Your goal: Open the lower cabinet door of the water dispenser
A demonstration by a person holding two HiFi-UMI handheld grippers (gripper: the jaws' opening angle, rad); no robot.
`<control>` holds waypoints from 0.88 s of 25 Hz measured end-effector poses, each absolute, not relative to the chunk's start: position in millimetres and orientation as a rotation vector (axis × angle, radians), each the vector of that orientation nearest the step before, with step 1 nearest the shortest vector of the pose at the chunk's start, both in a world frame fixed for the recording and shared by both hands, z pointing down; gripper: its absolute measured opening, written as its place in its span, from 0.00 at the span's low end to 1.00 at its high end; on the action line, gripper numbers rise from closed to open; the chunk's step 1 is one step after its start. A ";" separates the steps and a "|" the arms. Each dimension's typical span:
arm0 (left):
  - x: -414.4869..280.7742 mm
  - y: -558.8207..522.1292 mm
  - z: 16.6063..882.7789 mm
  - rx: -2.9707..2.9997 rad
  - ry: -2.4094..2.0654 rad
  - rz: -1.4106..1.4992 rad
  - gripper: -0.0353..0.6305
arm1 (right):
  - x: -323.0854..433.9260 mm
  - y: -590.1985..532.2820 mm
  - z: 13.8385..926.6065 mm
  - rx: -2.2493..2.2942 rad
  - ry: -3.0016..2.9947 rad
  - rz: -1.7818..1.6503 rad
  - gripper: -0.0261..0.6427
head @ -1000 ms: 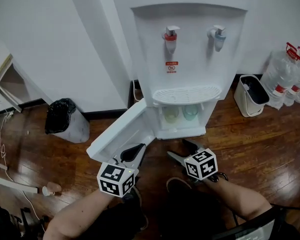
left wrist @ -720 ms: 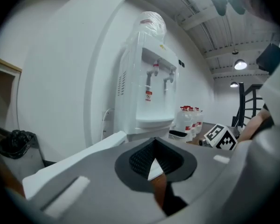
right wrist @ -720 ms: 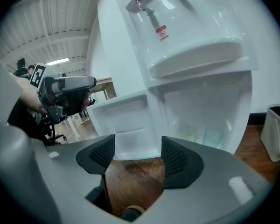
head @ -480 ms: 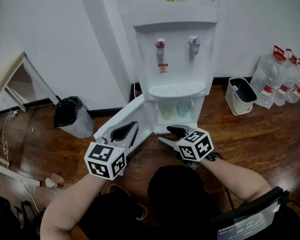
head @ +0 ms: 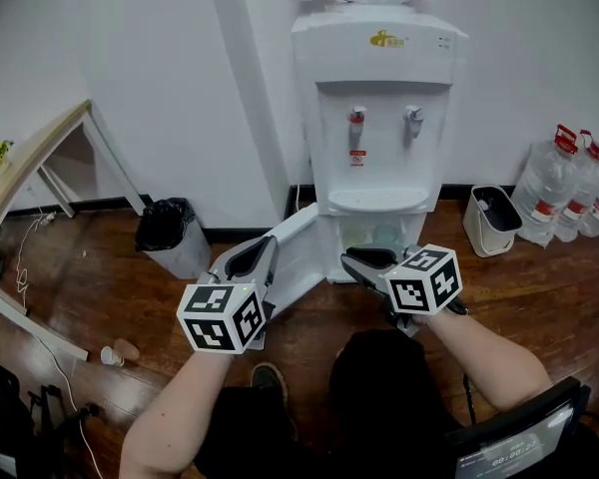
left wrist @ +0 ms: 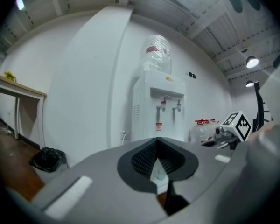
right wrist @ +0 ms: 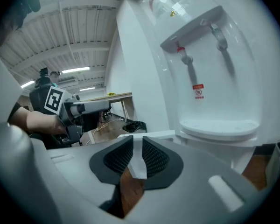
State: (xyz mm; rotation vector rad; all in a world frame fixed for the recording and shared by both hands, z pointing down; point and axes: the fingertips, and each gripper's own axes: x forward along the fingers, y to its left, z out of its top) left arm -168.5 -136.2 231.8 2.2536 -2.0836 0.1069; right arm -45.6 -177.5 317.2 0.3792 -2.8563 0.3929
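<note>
Left hand-held gripper (head: 258, 252): jaws opening, nothing between them, held clear of the lower cabinet door (head: 301, 239). The door stands swung open at the left of the water dispenser (head: 379, 118) base. Right hand-held gripper (head: 357, 262): jaws closing to a narrow gap, apparently empty.

One dispenser (head: 379, 88), two taps (head: 356, 120), three water jugs (head: 545, 183), two bins (head: 170, 236).

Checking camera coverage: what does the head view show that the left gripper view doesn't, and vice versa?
Head view only: the open lower cabinet door, the white bin, a cup on the floor. Left gripper view only: ceiling lamps and the whole bottle on top. Both: the water dispenser, black bin bag, spare water jugs.
</note>
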 end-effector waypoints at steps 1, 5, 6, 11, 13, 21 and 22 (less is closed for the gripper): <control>-172.9 -131.7 229.9 2.244 -2.106 0.127 0.33 | -45.2 -176.6 306.4 0.384 -2.865 0.375 0.11; -182.5 -117.4 223.2 2.256 -2.127 0.139 0.37 | -51.7 -173.7 263.2 0.388 -2.915 0.384 0.05; -183.2 -114.8 221.0 2.261 -2.127 0.124 0.37 | -54.6 -172.5 253.3 0.384 -2.922 0.376 0.04; -180.2 -105.7 212.5 2.281 -2.111 0.044 0.37 | -68.9 -159.0 213.3 0.356 -2.946 0.290 0.04; -178.2 -105.4 212.9 2.284 -2.093 0.039 0.37 | -74.3 -152.0 204.3 0.334 -2.963 0.288 0.04; -189.9 -107.1 226.1 2.232 -2.067 0.055 0.37 | -82.5 -155.9 239.5 0.313 -2.955 0.301 0.04; -190.2 -106.7 227.6 2.224 -2.069 0.045 0.37 | -80.5 -156.4 241.4 0.313 -2.956 0.284 0.04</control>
